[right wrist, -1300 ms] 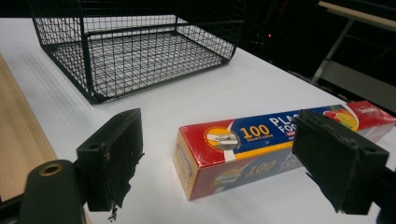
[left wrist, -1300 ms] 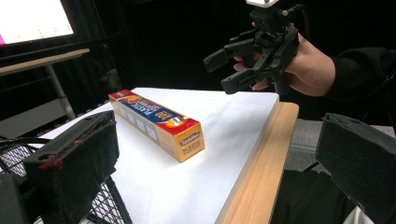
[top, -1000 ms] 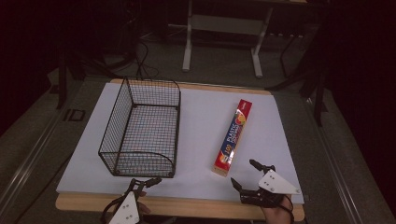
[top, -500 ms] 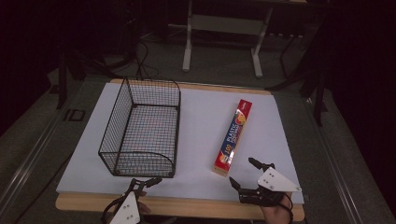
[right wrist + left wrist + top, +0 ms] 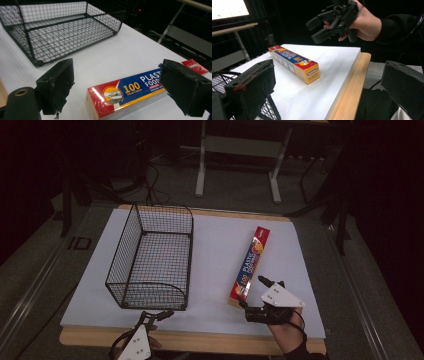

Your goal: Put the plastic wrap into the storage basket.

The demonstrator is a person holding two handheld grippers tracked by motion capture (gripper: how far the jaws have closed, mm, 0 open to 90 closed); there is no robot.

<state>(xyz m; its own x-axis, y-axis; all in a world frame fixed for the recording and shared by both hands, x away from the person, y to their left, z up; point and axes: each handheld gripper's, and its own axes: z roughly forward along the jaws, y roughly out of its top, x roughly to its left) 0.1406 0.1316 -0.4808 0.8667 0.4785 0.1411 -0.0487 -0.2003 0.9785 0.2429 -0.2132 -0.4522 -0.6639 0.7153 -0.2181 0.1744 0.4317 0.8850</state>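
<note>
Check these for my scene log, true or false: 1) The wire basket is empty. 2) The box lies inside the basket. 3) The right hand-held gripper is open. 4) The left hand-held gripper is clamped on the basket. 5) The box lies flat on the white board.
1) True: the wire basket holds nothing.
2) False: the box lies beside it, apart.
3) True: the right hand-held gripper is open near the box's end.
4) False: the left hand-held gripper is open, holding nothing.
5) True: flat on the white board.

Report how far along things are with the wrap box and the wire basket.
Done: nothing shows as finished. The wire basket is empty and the plastic wrap box lies flat on the white table surface beside it.
In hand: the right gripper is open at the box's near end, not gripping it.
Left: probably grasping the box and, perhaps, putting it in the basket. The left gripper is open and idle.
</note>
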